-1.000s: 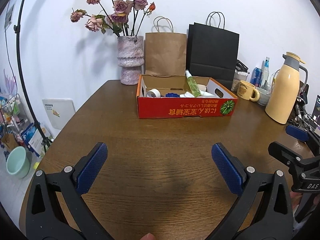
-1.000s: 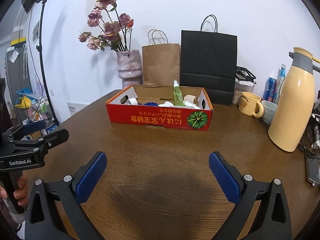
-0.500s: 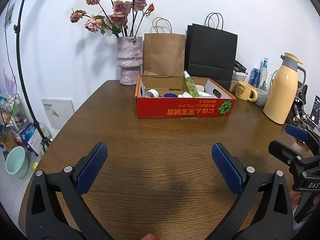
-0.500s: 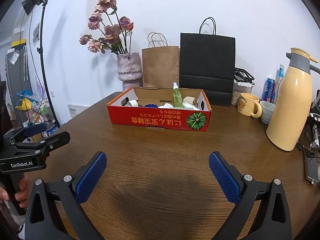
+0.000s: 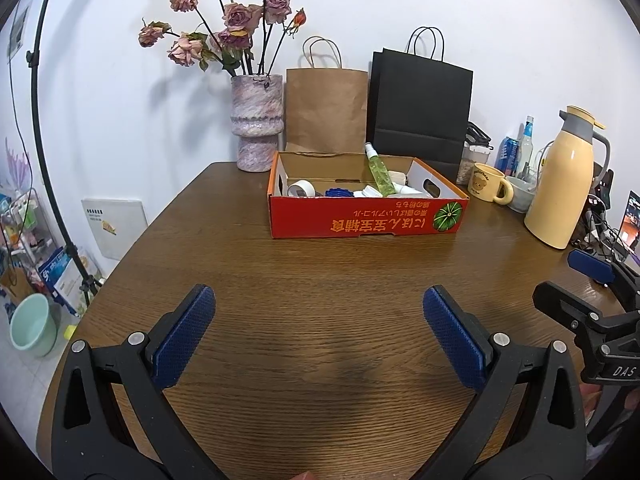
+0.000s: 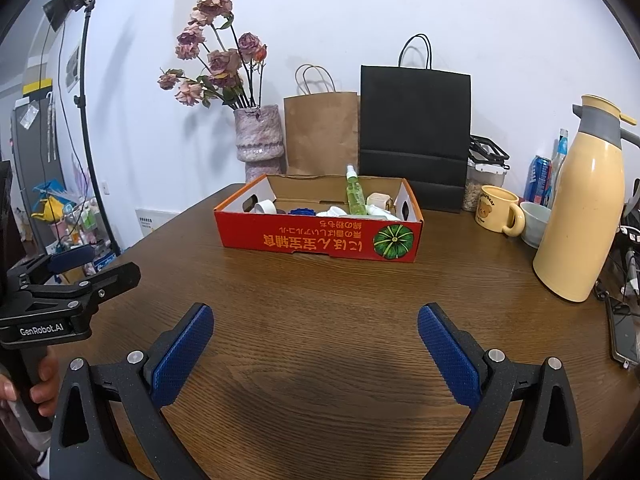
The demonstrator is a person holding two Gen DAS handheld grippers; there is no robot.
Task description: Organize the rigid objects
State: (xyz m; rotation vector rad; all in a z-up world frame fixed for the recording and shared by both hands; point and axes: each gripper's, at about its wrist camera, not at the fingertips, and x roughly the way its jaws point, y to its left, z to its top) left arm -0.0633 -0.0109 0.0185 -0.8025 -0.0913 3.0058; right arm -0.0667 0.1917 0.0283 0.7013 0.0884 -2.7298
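A red cardboard box [image 5: 360, 220] [image 6: 316, 238] stands at the far middle of the wooden table [image 5: 320, 280]. Inside it lie a green spray bottle [image 5: 379, 170] [image 6: 355, 196], a white tape roll [image 5: 301, 189] [image 6: 265, 206], a blue lid [image 5: 338, 192] and several white items. My left gripper [image 5: 318, 330] hovers open over bare wood near the front edge, well short of the box. My right gripper [image 6: 314, 340] is open as well and holds nothing. Each gripper shows at the edge of the other's view.
Behind the box stand a pink vase with dried roses [image 5: 258, 136], a brown paper bag [image 5: 326, 110] and a black bag [image 5: 420, 108]. At the right are a yellow mug [image 5: 490, 183], a cream thermos jug [image 5: 566, 196], a bowl, cans and cables. A light stand [image 5: 40, 120] rises at the left.
Both grippers have drawn back and risen slightly, so the box looks a little smaller and farther. Both stay open and empty.
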